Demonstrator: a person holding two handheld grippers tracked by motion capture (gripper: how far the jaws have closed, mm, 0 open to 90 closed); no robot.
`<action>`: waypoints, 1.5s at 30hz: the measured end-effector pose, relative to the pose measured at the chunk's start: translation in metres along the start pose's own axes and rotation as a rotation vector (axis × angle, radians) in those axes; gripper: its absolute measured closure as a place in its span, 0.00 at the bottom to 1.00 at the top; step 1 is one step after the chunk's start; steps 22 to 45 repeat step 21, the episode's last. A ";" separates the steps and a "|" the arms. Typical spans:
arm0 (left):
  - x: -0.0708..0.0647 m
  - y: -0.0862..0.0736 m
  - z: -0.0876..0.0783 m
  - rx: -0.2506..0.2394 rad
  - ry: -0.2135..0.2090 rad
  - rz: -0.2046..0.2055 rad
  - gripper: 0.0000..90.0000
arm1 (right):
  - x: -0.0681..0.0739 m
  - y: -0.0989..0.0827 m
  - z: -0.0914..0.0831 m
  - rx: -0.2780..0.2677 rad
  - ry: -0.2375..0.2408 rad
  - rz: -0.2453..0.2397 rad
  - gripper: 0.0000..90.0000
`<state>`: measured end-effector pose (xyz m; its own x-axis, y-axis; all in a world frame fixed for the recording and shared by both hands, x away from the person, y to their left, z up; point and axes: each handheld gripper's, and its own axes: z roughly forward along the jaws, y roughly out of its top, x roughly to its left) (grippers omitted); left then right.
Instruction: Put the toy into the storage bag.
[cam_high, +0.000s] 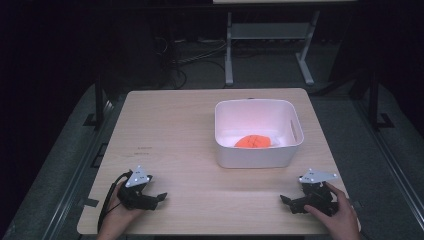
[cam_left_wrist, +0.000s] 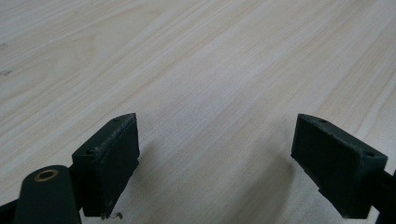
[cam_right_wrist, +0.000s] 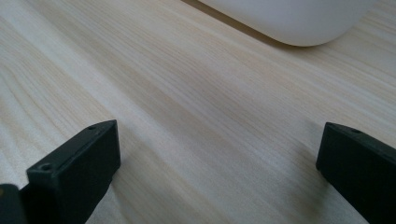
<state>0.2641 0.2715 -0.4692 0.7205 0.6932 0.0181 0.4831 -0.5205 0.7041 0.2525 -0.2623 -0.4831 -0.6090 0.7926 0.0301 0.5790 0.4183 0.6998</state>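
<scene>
Dark floor, cables and the legs of a metal stand lie beyond a pale wooden table (cam_high: 180, 130) seen from the high view. At the near left corner, the person's left hand (cam_high: 117, 210) holds the left gripper (cam_high: 161, 196) low over the wood, tips pointing right toward the table's middle. In the left gripper view its jaws stand wide apart with nothing between them, only bare wood grain beneath. Right of centre sits a white tub (cam_high: 257, 156), and inside it, against the near wall, lies an orange lump (cam_high: 253, 142). At the near right corner, the right hand (cam_high: 340, 212) holds the right gripper (cam_high: 286, 202), tips pointing left. In the right gripper view its jaws are also spread wide and hold nothing, with the tub's rounded white corner (cam_right_wrist: 289, 21) ahead.
</scene>
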 end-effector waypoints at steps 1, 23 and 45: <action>0.000 -0.001 0.002 0.004 0.001 -0.002 0.15 | 0.000 0.000 0.000 0.000 0.000 0.000 0.00; 0.001 -0.005 0.003 -0.020 -0.006 -0.010 0.14 | 0.000 0.000 0.000 0.002 -0.001 0.004 0.00; 0.001 -0.005 0.003 -0.020 -0.006 -0.010 0.14 | 0.000 0.000 0.000 0.002 -0.001 0.004 0.00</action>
